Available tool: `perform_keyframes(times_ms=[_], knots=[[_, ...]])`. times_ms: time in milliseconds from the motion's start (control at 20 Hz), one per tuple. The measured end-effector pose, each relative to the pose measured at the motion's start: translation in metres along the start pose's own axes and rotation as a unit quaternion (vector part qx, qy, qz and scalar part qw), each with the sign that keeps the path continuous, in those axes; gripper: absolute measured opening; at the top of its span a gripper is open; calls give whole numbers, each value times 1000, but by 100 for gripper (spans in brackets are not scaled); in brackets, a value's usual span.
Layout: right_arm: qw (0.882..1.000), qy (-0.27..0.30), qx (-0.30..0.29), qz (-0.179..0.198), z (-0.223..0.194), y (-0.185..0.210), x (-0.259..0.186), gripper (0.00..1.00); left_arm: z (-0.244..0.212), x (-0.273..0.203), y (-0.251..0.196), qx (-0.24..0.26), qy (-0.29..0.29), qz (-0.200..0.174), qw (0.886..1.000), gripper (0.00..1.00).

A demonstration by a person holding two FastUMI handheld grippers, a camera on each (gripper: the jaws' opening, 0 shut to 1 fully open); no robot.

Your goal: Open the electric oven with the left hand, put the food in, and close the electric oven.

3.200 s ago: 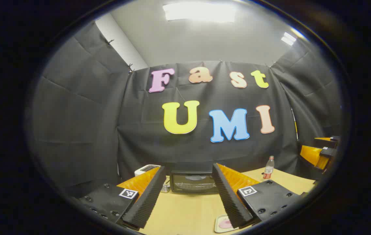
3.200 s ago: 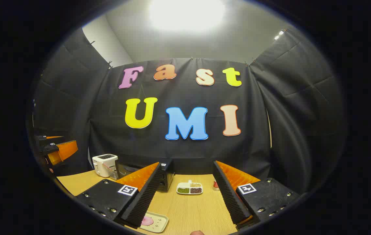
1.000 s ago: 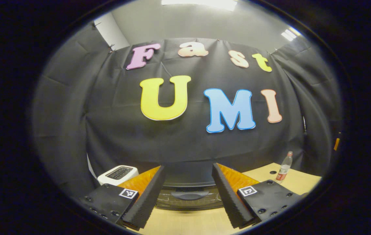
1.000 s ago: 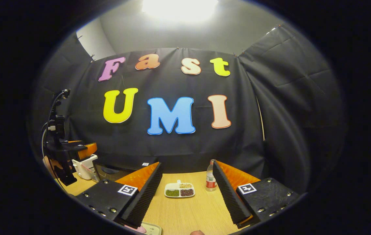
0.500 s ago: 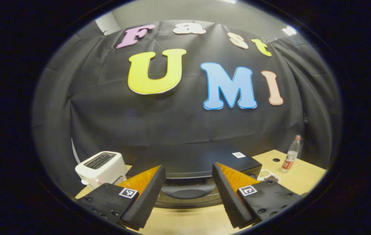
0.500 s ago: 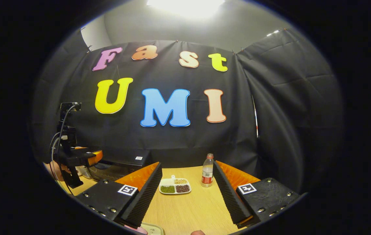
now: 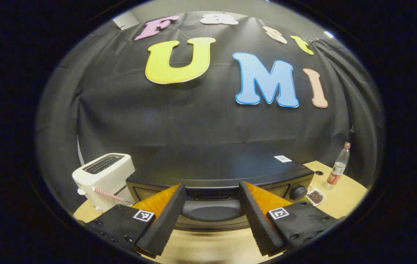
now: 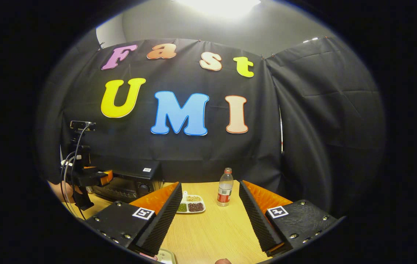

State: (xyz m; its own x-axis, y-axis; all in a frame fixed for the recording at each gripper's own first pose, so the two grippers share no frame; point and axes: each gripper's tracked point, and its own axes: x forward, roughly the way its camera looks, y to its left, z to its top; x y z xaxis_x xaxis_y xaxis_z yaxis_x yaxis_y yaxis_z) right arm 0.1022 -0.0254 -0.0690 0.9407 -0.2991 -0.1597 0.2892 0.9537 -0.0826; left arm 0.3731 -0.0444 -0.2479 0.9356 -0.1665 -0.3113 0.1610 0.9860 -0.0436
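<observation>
Here, left hand-held gripper (image 7: 212, 220) wide open, empty, before oven (image 7: 215, 172); labels illegible.

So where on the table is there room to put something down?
There is bare wood between the right gripper fingers, in front of the bean dish and bottle. It's crowded on the other side, where the oven sits beside the toaster and the left gripper straddles its handle.

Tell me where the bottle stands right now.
In the right gripper view the bottle stands upright on the table near the back wall, just right of the divided dish, ahead between the right gripper fingers.
</observation>
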Motion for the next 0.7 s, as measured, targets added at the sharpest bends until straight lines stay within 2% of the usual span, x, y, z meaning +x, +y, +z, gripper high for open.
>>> perform_keyframes(times_ms=[150,200,300,550,700], knots=[[1000,0,1,1,0,-1,0,96,-2,-3,1,12,-2,3,1000,100],[1000,1,1,2,0,0,2,96,-2,-6,-1,9,-5,3,1000,97],[1000,1,2,4,-1,-1,1,96,-6,-13,-1,7,-6,3,1000,100],[1000,-2,5,14,0,-1,0,96,-19,-40,-3,10,-6,7,1000,100],[1000,-3,3,24,0,0,-2,96,-30,-54,-3,11,3,8,1000,92]])
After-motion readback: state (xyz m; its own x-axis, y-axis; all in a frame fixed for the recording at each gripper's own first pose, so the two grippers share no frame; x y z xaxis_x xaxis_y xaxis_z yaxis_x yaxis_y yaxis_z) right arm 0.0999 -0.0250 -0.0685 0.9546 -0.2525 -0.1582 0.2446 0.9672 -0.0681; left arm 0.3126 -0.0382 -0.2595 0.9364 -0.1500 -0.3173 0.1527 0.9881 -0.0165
